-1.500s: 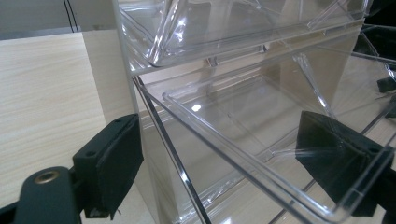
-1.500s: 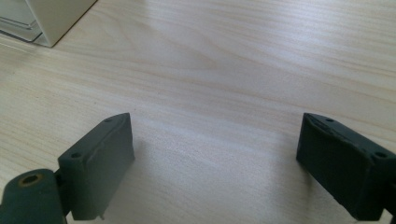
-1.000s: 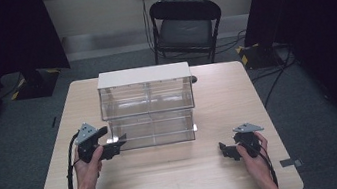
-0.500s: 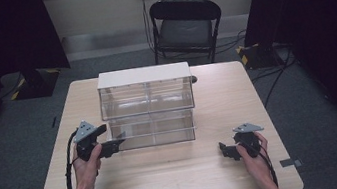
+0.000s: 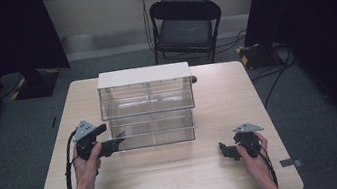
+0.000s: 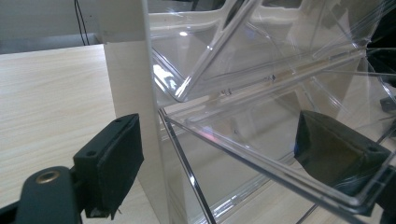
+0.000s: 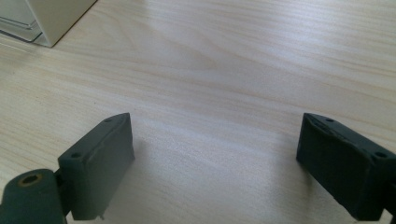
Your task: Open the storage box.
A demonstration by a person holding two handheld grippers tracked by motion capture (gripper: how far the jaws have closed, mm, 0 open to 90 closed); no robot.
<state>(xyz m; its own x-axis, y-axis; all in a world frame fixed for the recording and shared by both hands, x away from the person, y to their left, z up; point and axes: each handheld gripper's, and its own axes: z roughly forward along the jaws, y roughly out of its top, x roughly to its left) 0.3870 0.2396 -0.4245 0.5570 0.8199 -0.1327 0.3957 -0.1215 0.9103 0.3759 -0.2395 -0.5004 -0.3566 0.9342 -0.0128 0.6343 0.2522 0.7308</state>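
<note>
A drawer cabinet (image 5: 143, 76) with a white top and clear plastic drawers stands mid-table. My left gripper (image 5: 117, 144) is at its lower left front corner, pointing right. In the left gripper view that gripper (image 6: 219, 158) is open. One pad (image 6: 114, 163) lies outside the white side wall (image 6: 133, 93), and the other pad (image 6: 334, 156) shows through the clear lower drawer (image 6: 243, 140). I cannot tell whether either pad touches. My right gripper (image 5: 224, 150) is held just above the table at the front right, open (image 7: 215, 154) with bare wood between its jaws.
The wooden table (image 5: 170, 185) has free room in front of the cabinet and on both sides. A black folding chair (image 5: 186, 26) stands behind the far edge. Cables trail on the floor at the right. The cabinet's corner (image 7: 51, 18) appears in the right gripper view.
</note>
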